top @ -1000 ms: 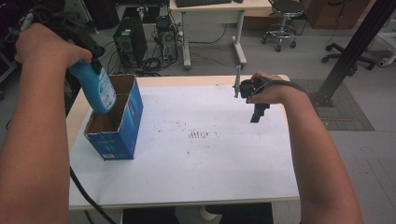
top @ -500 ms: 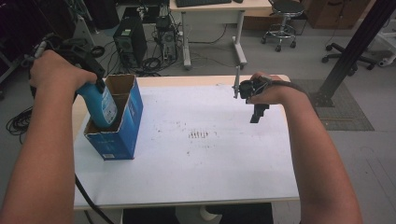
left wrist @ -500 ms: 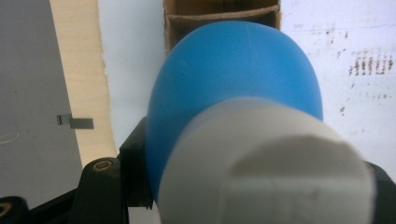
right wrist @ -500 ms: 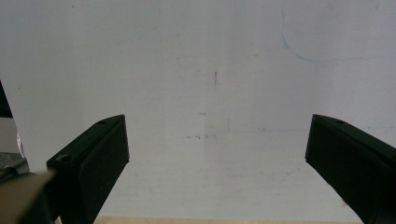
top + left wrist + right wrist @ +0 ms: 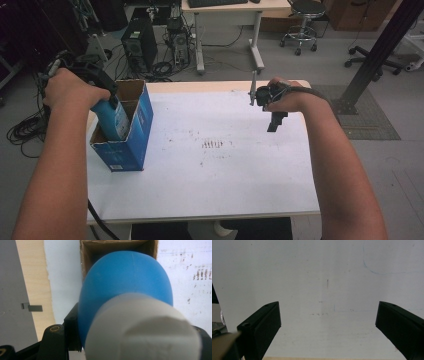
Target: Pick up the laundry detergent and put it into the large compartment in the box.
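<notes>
At the left of the high view, the person's left hand (image 5: pixel 70 90) holds the left gripper (image 5: pixel 102 102) above an open-topped blue cardboard box (image 5: pixel 131 137) that stands on the left part of the white table top (image 5: pixel 225 175). Clamped in that gripper is a blue plastic bottle with a white cap (image 5: pixel 114 119), tilted, with its lower end down inside the box opening and its label side turned towards the camera. In the left gripper view the bottle (image 5: pixel 125 282) sits in the middle of the frame, its rounded blue body pointing into the brown inside of the box (image 5: pixel 88 250) at the top, its blurred white cap nearest the lens, and the black jaws pressed against its two sides at the bottom corners. At the upper right of the high view, the right hand (image 5: pixel 285 97) holds the right gripper (image 5: pixel 276 120) above the bare far right part of the table, pointing downward. In the right gripper view its two black jaws stand wide apart with nothing between them, over the scuffed white surface (image 5: pixel 324 277).
</notes>
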A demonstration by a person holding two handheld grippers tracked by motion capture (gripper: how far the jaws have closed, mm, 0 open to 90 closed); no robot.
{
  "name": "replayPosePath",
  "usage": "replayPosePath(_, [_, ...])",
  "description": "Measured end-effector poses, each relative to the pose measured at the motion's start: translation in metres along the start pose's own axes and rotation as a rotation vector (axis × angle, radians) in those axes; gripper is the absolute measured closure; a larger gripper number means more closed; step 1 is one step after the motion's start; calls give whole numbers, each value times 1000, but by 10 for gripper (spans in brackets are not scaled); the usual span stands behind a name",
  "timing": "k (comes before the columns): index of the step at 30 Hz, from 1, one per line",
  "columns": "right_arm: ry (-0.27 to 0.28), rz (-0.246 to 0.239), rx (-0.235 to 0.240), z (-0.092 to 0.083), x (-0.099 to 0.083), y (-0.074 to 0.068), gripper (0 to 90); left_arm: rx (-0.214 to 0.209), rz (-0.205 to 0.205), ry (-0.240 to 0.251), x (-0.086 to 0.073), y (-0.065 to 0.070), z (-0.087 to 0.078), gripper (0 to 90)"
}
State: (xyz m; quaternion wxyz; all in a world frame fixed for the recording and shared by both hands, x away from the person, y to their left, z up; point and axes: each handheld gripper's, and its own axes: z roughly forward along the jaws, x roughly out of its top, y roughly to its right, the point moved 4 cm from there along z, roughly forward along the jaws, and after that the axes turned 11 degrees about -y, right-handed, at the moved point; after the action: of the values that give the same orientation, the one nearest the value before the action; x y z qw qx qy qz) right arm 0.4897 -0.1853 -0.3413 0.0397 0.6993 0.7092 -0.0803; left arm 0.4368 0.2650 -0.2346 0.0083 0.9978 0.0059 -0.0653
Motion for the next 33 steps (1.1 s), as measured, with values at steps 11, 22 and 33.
replayPosePath(11, [1, -5, -1, 1, 1, -1, 60, -3, -2, -28, 3, 2, 31, 378])
replayPosePath(22, [1, -4, 3, 3, 2, 0, 60, -14, 2, -44, 8, 4, 57, 378])
replayPosePath(33, [3, -1, 8, 3, 0, 0, 60, 4, 2, -67, 13, 5, 77, 378])
